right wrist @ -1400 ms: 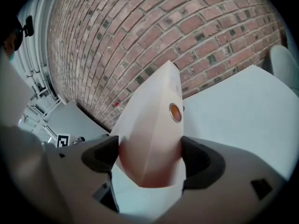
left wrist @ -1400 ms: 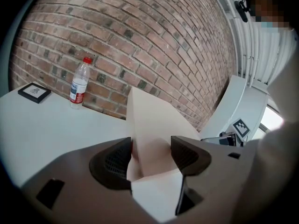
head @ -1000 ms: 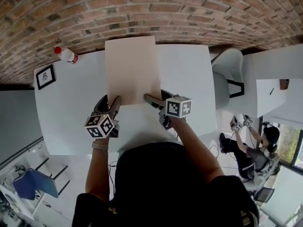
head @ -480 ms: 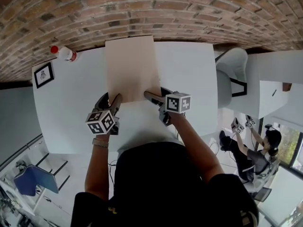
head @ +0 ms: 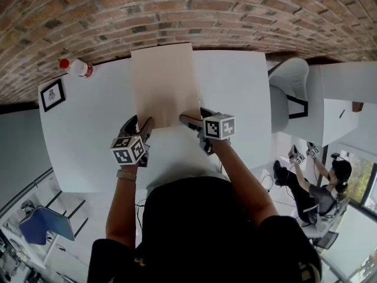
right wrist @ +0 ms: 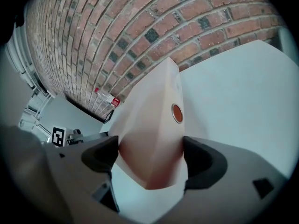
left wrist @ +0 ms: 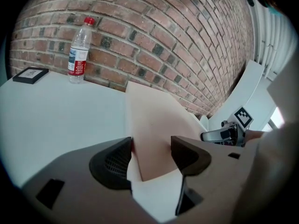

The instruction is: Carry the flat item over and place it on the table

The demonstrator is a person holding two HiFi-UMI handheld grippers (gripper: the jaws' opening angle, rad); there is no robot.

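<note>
The flat item is a beige paper envelope (head: 164, 84) lying lengthwise on the white table (head: 88, 134), its far end at the brick wall. My left gripper (head: 138, 124) is at its near left corner, my right gripper (head: 196, 118) at its near right corner. In the left gripper view the envelope (left wrist: 154, 129) corner sits between the spread jaws of the left gripper (left wrist: 152, 150), touching the left one. In the right gripper view the envelope (right wrist: 149, 120), with a round orange clasp, lies slightly bowed between the wide jaws of the right gripper (right wrist: 149, 155). Both grippers are open.
A plastic bottle (head: 76, 67) with a red cap stands by the brick wall at the table's far left. A small black picture frame (head: 53, 95) lies near the left edge. A white chair (head: 285, 93) stands right of the table. Another person (head: 312, 187) sits further right.
Almost nothing differs. Both grippers stay at the envelope's near corners; the left one has crept slightly forward. The envelope lies where it was.
</note>
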